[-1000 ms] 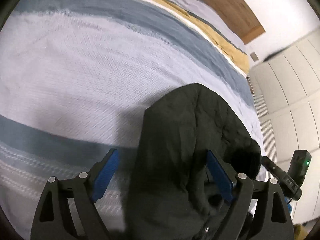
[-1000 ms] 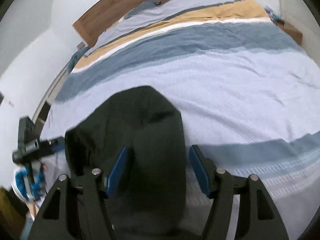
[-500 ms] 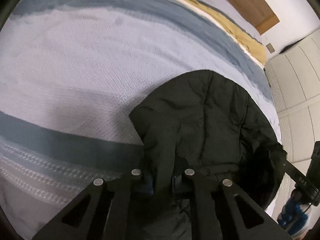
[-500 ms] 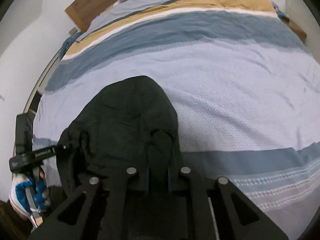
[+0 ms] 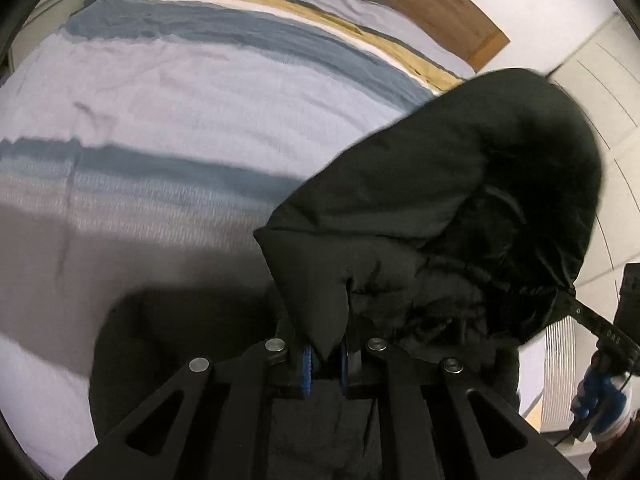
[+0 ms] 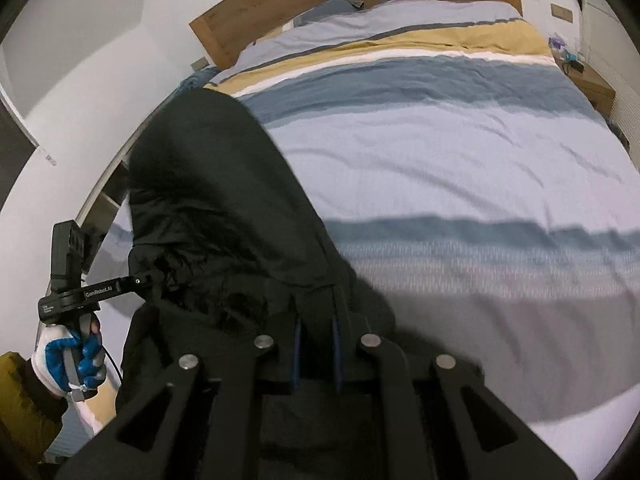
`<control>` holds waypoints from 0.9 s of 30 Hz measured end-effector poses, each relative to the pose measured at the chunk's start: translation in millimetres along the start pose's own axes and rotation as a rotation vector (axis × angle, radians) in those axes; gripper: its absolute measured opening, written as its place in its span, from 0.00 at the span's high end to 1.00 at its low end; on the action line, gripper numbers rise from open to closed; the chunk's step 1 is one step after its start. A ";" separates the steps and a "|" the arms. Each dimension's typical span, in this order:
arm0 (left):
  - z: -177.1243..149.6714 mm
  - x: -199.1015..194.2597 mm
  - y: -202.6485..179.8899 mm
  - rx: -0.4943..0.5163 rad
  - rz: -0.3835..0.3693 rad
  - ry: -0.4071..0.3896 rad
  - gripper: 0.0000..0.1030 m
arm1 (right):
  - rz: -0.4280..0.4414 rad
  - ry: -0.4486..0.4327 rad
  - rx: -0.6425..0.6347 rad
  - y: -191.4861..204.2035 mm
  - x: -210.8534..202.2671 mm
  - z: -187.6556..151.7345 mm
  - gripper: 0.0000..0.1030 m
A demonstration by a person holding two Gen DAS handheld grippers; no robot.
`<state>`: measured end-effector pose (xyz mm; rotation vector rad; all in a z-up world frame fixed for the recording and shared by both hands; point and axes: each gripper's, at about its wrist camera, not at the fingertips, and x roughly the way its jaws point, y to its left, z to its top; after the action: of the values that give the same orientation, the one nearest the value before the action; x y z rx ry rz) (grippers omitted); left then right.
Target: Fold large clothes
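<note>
Left gripper [image 5: 325,362]: jaws clamped on a fold of the black jacket [image 5: 440,208], blue pads pinching the fabric's edge. The jacket hangs lifted off the bed [image 5: 168,92], draping to the right of the striped cover (grey, blue and mustard bands). Wooden headboard [image 5: 432,0] at the far end.

Right gripper [image 6: 315,354]: jaws likewise clenched on a strip of the same jacket [image 6: 208,192], which bulges up to the left of them, over the near left corner of the bed [image 6: 460,152]. A gloved hand [image 6: 68,356] (white and blue glove) holds the other tool's handle at far left.
</note>
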<state>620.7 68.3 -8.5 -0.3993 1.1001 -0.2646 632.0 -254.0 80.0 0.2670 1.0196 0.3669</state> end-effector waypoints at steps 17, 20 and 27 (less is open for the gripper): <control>-79.7 32.1 4.2 0.158 0.117 0.073 0.87 | -0.057 0.083 0.086 -43.3 27.4 -139.3 0.89; -83.9 30.7 -1.3 0.188 0.149 0.075 0.85 | -0.080 0.091 0.057 -40.9 26.9 -141.2 0.88; -110.7 8.2 0.5 0.201 0.158 0.074 0.66 | -0.142 0.103 -0.009 -30.6 15.3 -143.6 0.85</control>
<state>524.4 45.4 -58.9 -0.1234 1.1588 -0.2487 520.3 -268.7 -15.4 0.1680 1.1309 0.2587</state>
